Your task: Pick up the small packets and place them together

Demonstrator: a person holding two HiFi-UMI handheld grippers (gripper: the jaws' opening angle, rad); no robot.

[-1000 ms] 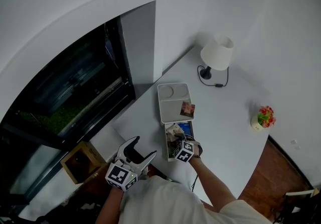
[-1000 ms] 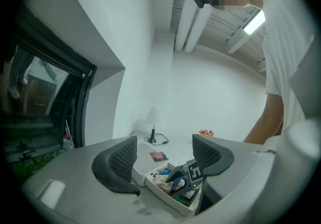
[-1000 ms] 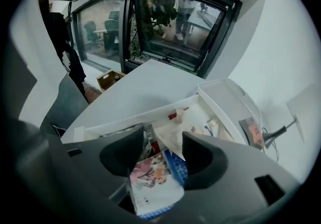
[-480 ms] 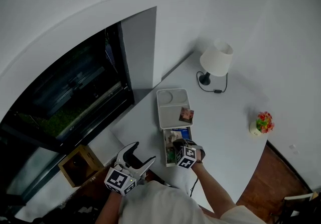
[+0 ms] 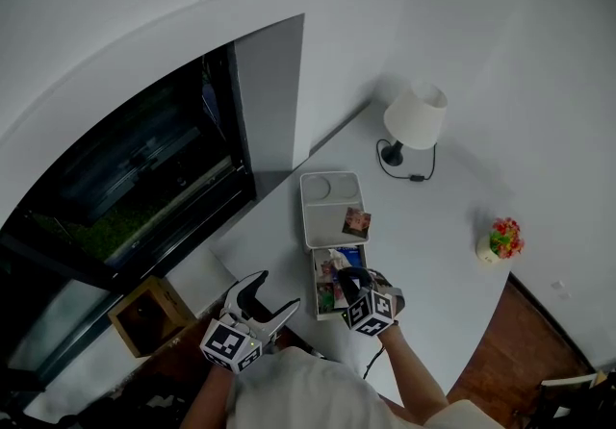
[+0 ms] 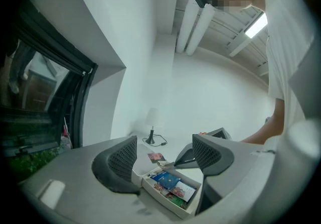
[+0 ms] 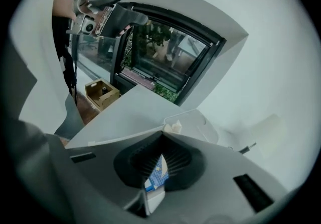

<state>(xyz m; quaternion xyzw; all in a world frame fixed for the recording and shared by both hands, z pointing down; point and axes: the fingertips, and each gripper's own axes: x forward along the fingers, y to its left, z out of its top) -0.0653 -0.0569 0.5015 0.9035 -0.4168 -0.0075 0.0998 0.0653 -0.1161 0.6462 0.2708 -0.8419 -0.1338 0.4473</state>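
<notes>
The packet (image 7: 159, 172) is blue and white, the tray (image 5: 327, 215) and lampshade (image 5: 416, 115) white, the table (image 5: 443, 215) pale grey, the flowers (image 5: 503, 233) red and green, the carton (image 5: 137, 316) brown, the lamp base (image 5: 392, 156) black

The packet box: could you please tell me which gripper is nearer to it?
Right. The right gripper is above the box, shut on a packet; the left gripper hangs open to the box's left, apart from it.
</notes>
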